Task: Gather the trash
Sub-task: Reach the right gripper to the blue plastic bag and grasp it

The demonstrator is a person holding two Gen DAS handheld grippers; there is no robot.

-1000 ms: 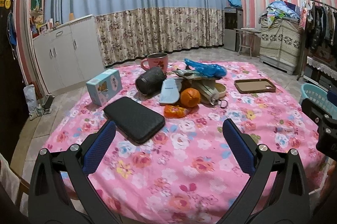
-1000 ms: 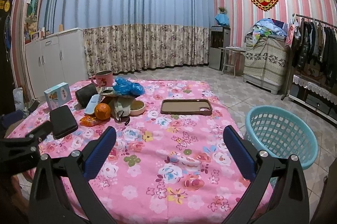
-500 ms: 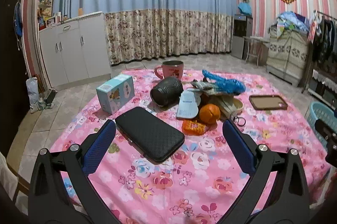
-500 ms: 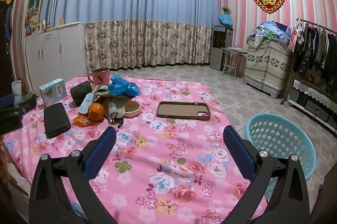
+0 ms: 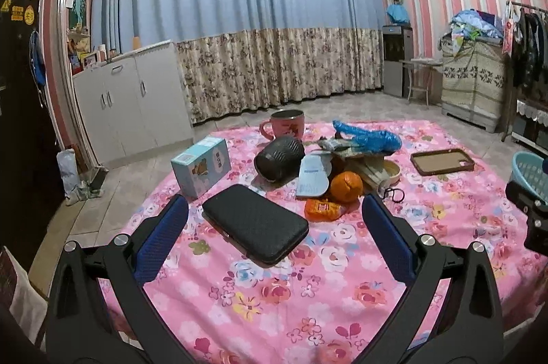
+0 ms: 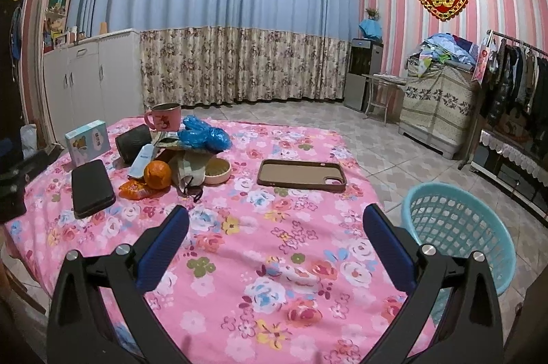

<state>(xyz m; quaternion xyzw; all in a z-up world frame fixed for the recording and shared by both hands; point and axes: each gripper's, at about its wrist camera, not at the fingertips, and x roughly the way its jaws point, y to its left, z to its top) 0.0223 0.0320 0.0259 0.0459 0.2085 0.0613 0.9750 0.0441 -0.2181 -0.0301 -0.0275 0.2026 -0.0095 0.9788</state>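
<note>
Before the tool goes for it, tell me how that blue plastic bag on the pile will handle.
The blue plastic bag looks thin and crumpled, so it will probably be floppy and very light. It lies on top of the pile beside the orange, so pulling it may drag papers beneath. Its glossy film could slip between the pads; pinching a bunched fold seems safer.
</note>
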